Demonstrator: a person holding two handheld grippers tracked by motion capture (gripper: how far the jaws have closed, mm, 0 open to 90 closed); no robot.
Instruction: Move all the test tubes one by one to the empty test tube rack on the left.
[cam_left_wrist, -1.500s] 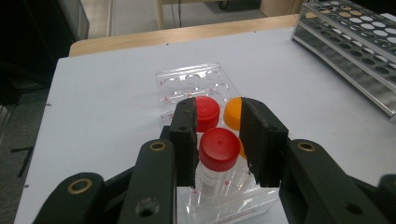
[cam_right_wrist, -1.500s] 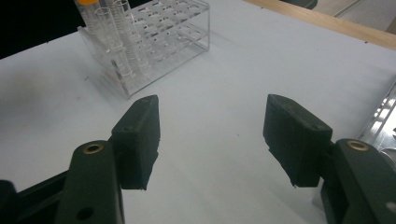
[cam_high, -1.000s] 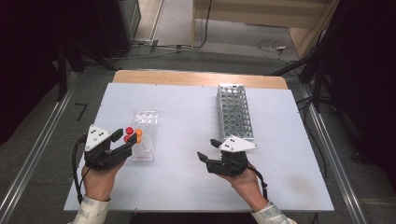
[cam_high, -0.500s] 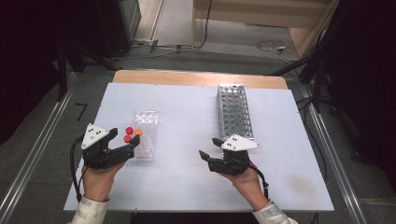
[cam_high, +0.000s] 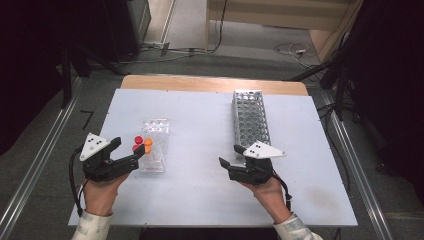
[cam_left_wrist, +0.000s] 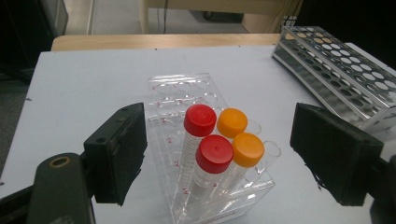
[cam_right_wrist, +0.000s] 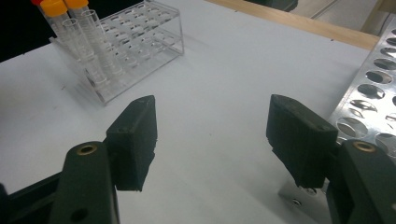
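- While the left claw (cam_left_wrist: 217, 154) sat low over the counter (cam_high: 200, 115), its two black jaws were spread wide and held nothing.
- Between those jaws, in the left gripper view, stood a clear rack (cam_left_wrist: 187, 91) with four capped tubes at its near end.
- Two red-capped tubes (cam_left_wrist: 200, 120) stood on the left side and two orange-capped tubes (cam_left_wrist: 232, 122) stood just beside them on the right.
- None of the tubes touched a jaw.
- In the high view, the left claw (cam_high: 128, 152) was at the near end of the clear rack (cam_high: 155, 127), with the caps right by its tips.
- The right claw (cam_right_wrist: 212, 133) was wide open too, and it held nothing.
- Only bare white counter (cam_right_wrist: 224, 70) lay between its jaws.
- A metal rack (cam_right_wrist: 373, 88) full of round holes lay just beside its right jaw.
- In the high view, the right claw (cam_high: 227, 156) sat at the near end of the metal rack (cam_high: 249, 112).
- The two racks were well apart, the clear one on the left and the metal one on the right.
- A hand (cam_high: 100, 192) held each claw from the near edge.
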